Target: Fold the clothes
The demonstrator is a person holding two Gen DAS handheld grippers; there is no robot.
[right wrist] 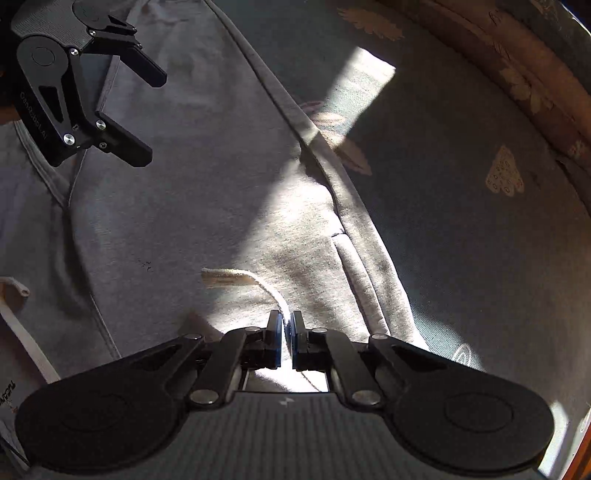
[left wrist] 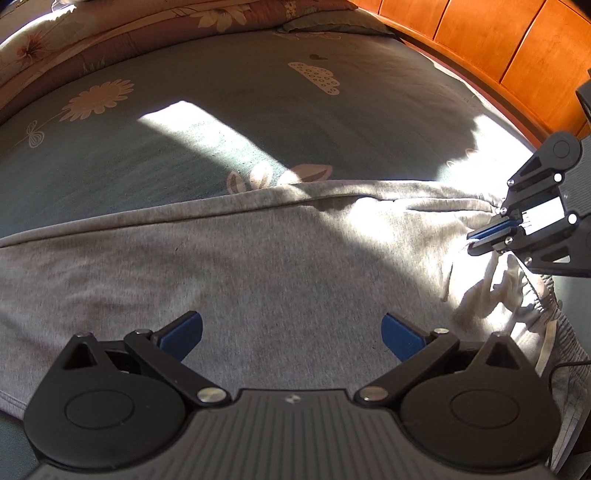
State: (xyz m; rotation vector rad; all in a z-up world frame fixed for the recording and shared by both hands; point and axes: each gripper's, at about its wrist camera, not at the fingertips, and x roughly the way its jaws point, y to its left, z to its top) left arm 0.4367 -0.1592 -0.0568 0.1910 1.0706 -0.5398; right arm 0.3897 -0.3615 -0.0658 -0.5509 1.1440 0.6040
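Grey sweatpants (left wrist: pixel 229 266) lie spread flat across the teal bed sheet (left wrist: pixel 207 110). My left gripper (left wrist: pixel 291 332) hovers over the grey fabric with its blue pads wide apart and nothing between them. It appears open at the upper left of the right wrist view (right wrist: pixel 147 114). My right gripper (right wrist: pixel 284 325) is shut near the waistband, its pads pinching the white drawstring (right wrist: pixel 236 276). In the left wrist view it shows at the right edge (left wrist: pixel 476 240), beside the bunched waistband (left wrist: pixel 517 295).
An orange wooden headboard (left wrist: pixel 498 48) runs along the far right of the bed. A floral quilt (left wrist: pixel 110 33) is piled along the far edge. Bright sunlight patches cross the sheet and pants. A second white cord end (right wrist: pixel 14 291) lies at the left.
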